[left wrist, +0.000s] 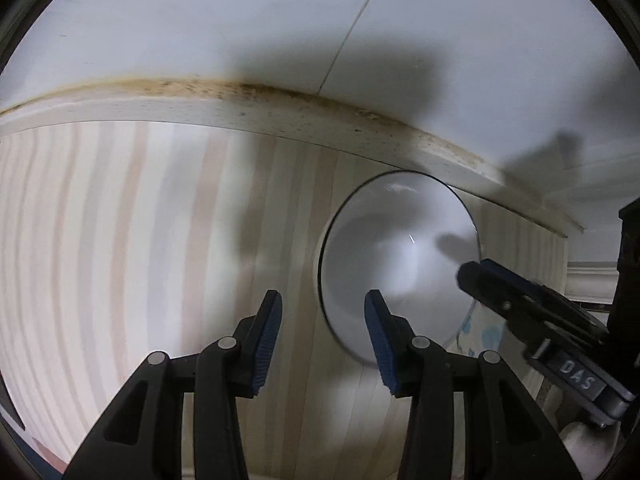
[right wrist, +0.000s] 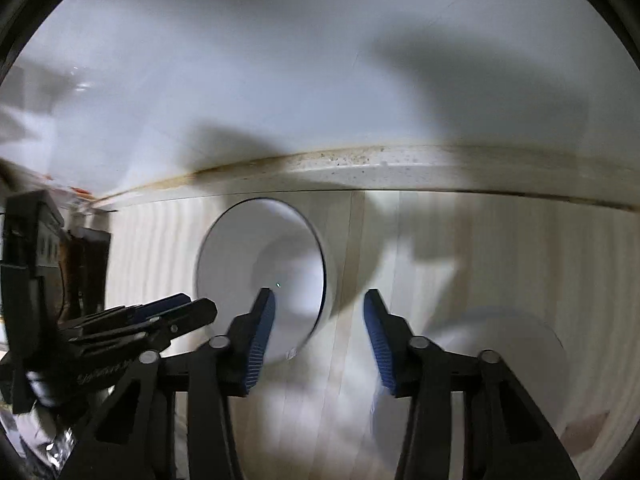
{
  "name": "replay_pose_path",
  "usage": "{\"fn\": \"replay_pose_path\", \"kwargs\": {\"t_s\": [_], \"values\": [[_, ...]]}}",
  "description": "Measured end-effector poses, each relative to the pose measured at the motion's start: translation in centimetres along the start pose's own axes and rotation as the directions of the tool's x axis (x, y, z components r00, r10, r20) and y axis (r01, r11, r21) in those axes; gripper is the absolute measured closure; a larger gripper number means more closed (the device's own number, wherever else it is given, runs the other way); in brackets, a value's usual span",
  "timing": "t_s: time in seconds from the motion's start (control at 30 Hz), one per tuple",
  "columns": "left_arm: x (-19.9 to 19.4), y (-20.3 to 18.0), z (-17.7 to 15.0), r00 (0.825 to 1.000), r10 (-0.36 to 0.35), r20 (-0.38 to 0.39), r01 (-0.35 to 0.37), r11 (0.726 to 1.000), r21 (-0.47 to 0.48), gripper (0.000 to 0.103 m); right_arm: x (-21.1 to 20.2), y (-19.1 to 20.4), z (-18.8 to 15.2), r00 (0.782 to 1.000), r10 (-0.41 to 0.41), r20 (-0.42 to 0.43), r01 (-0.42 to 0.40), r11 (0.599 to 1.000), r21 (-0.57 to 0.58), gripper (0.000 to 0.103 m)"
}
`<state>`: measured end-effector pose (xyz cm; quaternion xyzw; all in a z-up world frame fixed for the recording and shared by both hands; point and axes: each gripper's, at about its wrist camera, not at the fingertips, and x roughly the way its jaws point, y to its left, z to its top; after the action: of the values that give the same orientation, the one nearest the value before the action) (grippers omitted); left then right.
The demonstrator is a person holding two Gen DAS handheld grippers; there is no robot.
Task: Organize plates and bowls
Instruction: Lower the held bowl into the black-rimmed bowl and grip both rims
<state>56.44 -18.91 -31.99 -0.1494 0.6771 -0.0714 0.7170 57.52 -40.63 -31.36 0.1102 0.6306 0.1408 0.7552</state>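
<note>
1. Two grippers hang over a pale striped wooden counter (left wrist: 140, 240), both pointing steeply down; a white wall (left wrist: 200, 20) rises behind it, with a stained seam (left wrist: 240, 88) where they meet.
2. Bowl (left wrist: 400, 256): white, dark-rimmed, upright on the counter near the back edge. Nothing in it that I can see, only shadow and a glint. Both views are smeared with blur.
3. Second white dish (right wrist: 516, 344), lower right in the right wrist view, flat on the counter. Too blurred to call plate or bowl, or to say what it holds.
4. Left gripper (left wrist: 323, 340): jaws partly apart, nothing between them, striped wood showing through the gap. The bowl sits just right of it, not touched.
5. Right gripper (right wrist: 319, 340): jaws partly apart, empty as well. The bowl lies ahead and left, behind its left finger; the blurred dish is on the other side. Whether a pad touches the bowl's rim I cannot tell.
6. Judged step: reaching for a dish to stack or move. Neither is gripped yet.
7. To do it well, I'd say: slow down first, widen the jaws, bring one pad inside the rim and one outside, close on the wall, lift straight up. Glazed ware looks slippery.
8. Keep the two grippers from crossing; they already work close together beside the bowl.
</note>
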Motion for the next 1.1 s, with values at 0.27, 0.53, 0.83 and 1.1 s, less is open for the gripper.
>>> {"fn": "replay_pose_path", "kwargs": {"t_s": [0.27,0.53,0.83,1.1], "values": [[1.3,-1.5,0.5,0.999,0.042,-0.013,-0.042,0.998,0.053,0.084,2.8,-0.2,0.8,0.998,-0.041,-0.036,0.041,0.999,-0.012,0.092],[-1.1,-3.0,-1.9,0.999,0.049,0.023,-0.05,0.996,0.073,0.084,0.8,1.1,-0.4,1.0,-0.027,-0.009,0.027,0.999,-0.025,0.092],[-7.3,-4.8,-7.2,0.996,0.029,0.089,-0.042,0.988,0.151,0.083,-5.2,2.8,-4.5,0.999,0.006,0.039,-0.004,0.999,-0.041,0.092],[-10.3,-6.8,-11.9,0.996,0.005,0.088,-0.025,0.971,0.236,0.083,-11.1,2.1,-11.8,0.997,0.0,0.08,0.001,1.0,-0.012,0.092]]}}
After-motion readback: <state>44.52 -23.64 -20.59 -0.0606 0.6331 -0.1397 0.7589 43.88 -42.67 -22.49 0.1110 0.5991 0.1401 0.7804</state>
